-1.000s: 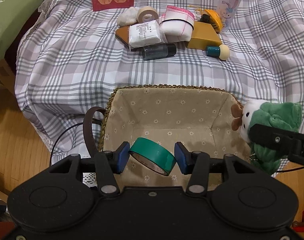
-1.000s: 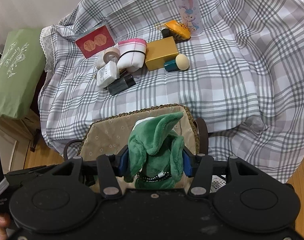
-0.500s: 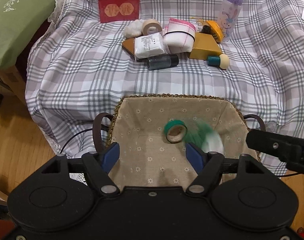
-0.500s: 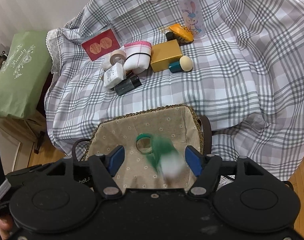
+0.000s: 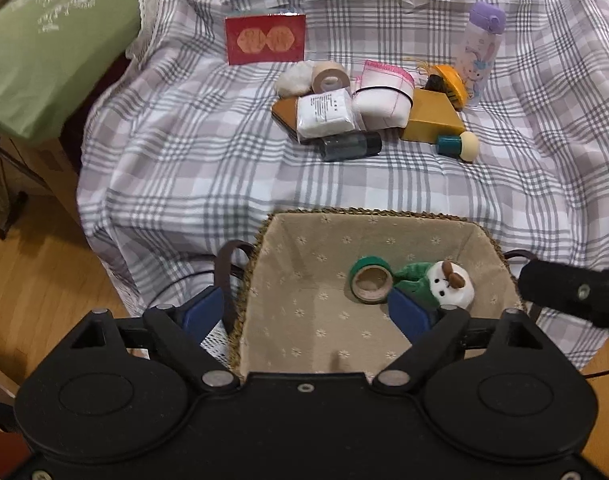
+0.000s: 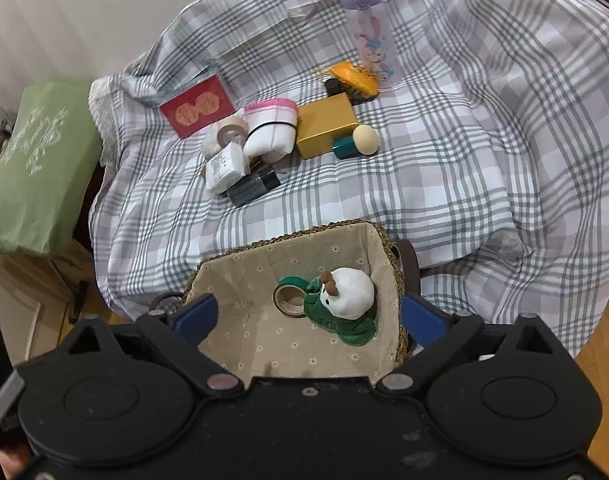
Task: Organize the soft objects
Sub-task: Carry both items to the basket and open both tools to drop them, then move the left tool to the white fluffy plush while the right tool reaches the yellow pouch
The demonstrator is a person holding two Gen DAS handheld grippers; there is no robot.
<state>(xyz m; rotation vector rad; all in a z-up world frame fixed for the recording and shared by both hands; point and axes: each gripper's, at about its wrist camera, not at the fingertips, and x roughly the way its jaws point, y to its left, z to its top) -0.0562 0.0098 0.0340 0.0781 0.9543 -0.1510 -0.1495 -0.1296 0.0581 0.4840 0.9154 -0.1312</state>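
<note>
Below both opening, empty jaws, the fabric-lined woven basket [image 5: 384,222] holds a green tape roll [image 5: 371,284] touching a green-and-white plush toy [image 6: 344,300].

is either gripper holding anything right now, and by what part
Nothing is held. The left gripper and right gripper have jaws opening with nothing between the pads; the green tape roll and green plush toy lie loose in the basket.

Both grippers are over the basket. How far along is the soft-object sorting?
Done: the green tape roll and the plush toy lie in the basket. In hand: nothing; the left gripper and right gripper are opening, jaws empty. Left: the rolled white cloth, white packet and cotton puff remain on the plaid cover.
</note>
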